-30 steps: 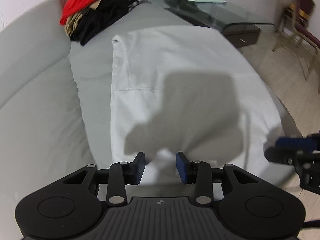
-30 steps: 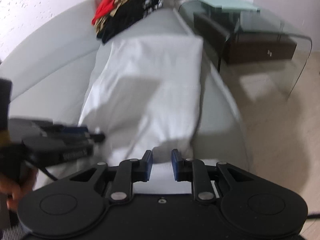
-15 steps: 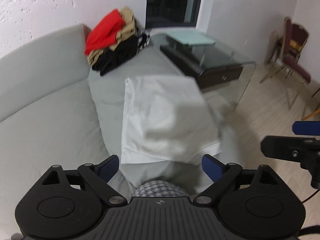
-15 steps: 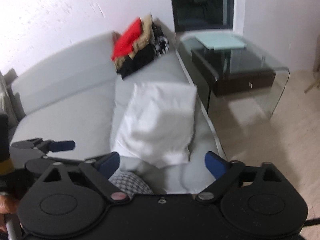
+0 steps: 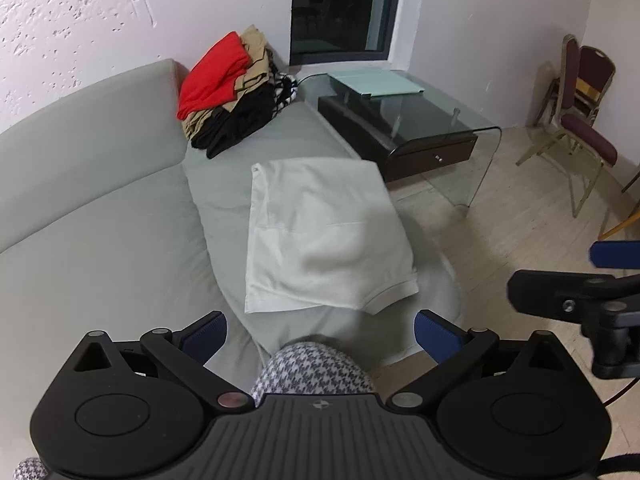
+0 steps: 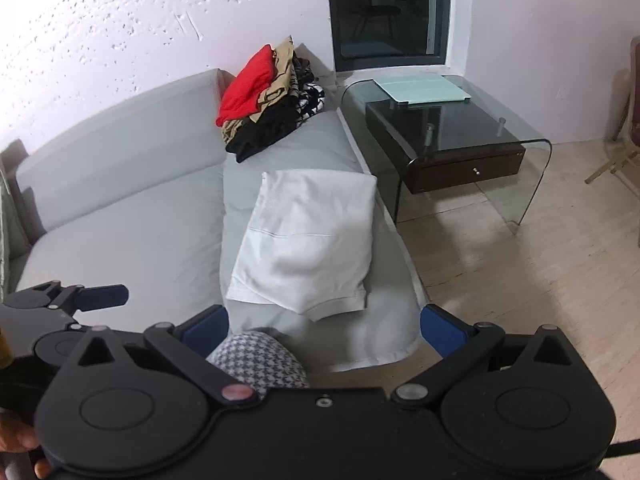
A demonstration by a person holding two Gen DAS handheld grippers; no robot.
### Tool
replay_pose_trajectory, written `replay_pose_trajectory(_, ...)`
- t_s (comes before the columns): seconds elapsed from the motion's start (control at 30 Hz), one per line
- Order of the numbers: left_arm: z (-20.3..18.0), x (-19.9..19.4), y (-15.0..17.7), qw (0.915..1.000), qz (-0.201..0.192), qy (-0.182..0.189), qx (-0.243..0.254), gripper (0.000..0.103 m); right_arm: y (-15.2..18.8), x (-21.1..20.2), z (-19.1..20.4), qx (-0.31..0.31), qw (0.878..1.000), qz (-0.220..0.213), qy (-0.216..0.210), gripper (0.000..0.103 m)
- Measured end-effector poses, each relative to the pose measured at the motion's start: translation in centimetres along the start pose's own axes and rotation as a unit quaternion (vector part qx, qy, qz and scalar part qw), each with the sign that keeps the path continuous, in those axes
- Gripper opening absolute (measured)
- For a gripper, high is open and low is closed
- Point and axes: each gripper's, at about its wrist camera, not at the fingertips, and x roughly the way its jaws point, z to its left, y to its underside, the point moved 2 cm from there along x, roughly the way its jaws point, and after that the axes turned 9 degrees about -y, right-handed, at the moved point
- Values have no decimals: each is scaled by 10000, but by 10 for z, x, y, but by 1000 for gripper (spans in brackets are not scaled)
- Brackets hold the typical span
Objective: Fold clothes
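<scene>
Both grippers, left (image 5: pixel 320 334) and right (image 6: pixel 324 326), have risen off the folded white garment (image 5: pixel 324 240), jaws just opened wide, empty.

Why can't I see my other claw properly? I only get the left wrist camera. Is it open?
Observer: Yes. The right wrist view shows the right claw with both blue pads spread wide and nothing between them. Its jaws have just been opening.
Operator: Who's holding my left claw?
Observer: A person. Part of a hand shows in the bottom left corner of the right wrist view, under that claw.
Operator: What's at the far left end of the sofa?
Observer: The backrest stops there, and something pale and ribbed stands beside it. It is too cut off to name.
</scene>
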Motion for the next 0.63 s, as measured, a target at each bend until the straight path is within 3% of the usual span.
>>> replay_pose_trajectory(0.33,-10,8,6,9995,-124,-31,293,102,7,12,0,-64,9999,43,130,103)
replay_pose_trajectory(0.63,-13,12,8,9996,-87,103,256,103,9,17,-5,-25,9999,36,145,103)
